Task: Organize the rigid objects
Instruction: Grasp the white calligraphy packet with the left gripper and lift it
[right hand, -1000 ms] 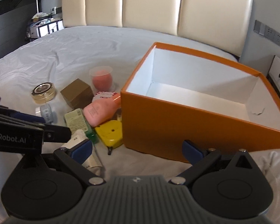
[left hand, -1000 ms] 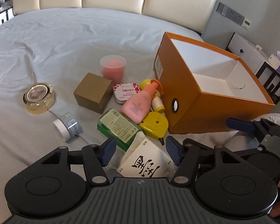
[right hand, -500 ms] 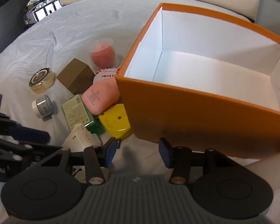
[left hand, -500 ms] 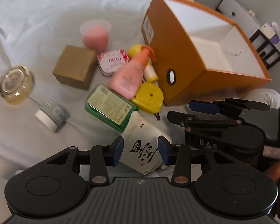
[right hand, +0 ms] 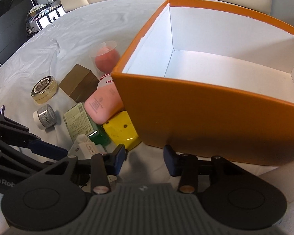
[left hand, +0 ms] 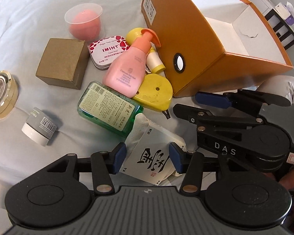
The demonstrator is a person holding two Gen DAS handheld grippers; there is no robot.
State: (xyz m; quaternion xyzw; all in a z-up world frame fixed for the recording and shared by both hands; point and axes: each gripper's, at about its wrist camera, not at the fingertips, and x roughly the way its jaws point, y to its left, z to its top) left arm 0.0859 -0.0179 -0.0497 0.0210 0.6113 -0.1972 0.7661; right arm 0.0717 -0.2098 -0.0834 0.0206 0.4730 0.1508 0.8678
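Closing left gripper (left hand: 147, 157) around white paper-wrapped ink box (left hand: 152, 152), lower centre, pads at both sides, contact unclear. Right gripper (right hand: 145, 160) part open, empty. Orange cardboard box (right hand: 215, 121) upper right holds nothing; whole pile, pink pump bottle (left hand: 127, 68) included, left unsorted.

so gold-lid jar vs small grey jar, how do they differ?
The gold-lid jar stands upright, lid up; the small grey jar lies on its side. The gold-lid jar is wider and flatter, with clear yellowish walls; the small grey jar is opaque, white-capped, with a barcode label. Both are round and lie on the sheet outside the orange box.
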